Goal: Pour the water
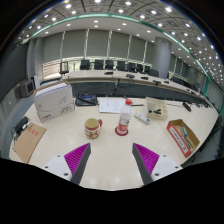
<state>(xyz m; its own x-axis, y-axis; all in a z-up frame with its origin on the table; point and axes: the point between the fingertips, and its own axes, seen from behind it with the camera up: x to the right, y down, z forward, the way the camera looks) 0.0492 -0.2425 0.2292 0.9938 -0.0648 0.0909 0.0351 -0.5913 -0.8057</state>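
Nothing of the pour is done yet, as far as I can judge. My fingers (110, 160) stand wide apart with nothing between them, the purple pads (76, 156) facing each other over bare worktop (110, 150).

Ahead of me, well beyond the fingertips, a bottle (124, 121) with a red cap stands upright on a small red coaster. Just to its left sits a mug (93, 127), also upright, apart from the bottle. I cannot tell whether either holds water.

Around them lie a brown envelope (28, 142) on my left, an orange box (183, 137) on my right, and a white machine (53, 101) further back; none of them blocks the way.

So the whole job is left: reach forward, close on the bottle, lift it, tilt it over the mug. The cap appears to be on, which may need dealing with first.
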